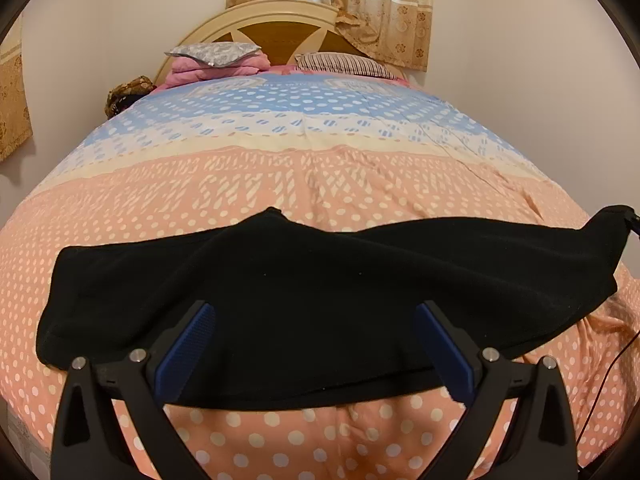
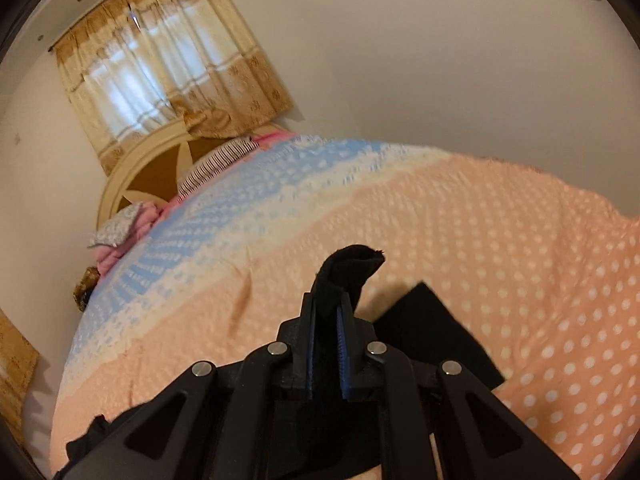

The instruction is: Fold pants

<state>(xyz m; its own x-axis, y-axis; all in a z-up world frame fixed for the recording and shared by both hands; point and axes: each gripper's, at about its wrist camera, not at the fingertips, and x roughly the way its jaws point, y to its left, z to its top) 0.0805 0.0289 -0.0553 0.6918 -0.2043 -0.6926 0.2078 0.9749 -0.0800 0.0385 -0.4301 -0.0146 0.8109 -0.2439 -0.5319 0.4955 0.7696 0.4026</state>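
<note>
Black pants lie spread across the near part of the bed. My left gripper is open, its blue-padded fingers wide apart just above the pants' near edge, holding nothing. My right gripper is shut on a bunched end of the pants, which sticks up between the fingers and is lifted off the bed. In the left wrist view that lifted end rises at the far right, where a bit of the right gripper shows. More black cloth lies on the bed below the right gripper.
The bed has a pink, cream and blue dotted cover. Pillows and folded pink bedding sit by the headboard. A curtained window is behind it. A thin cable hangs at the bed's right side.
</note>
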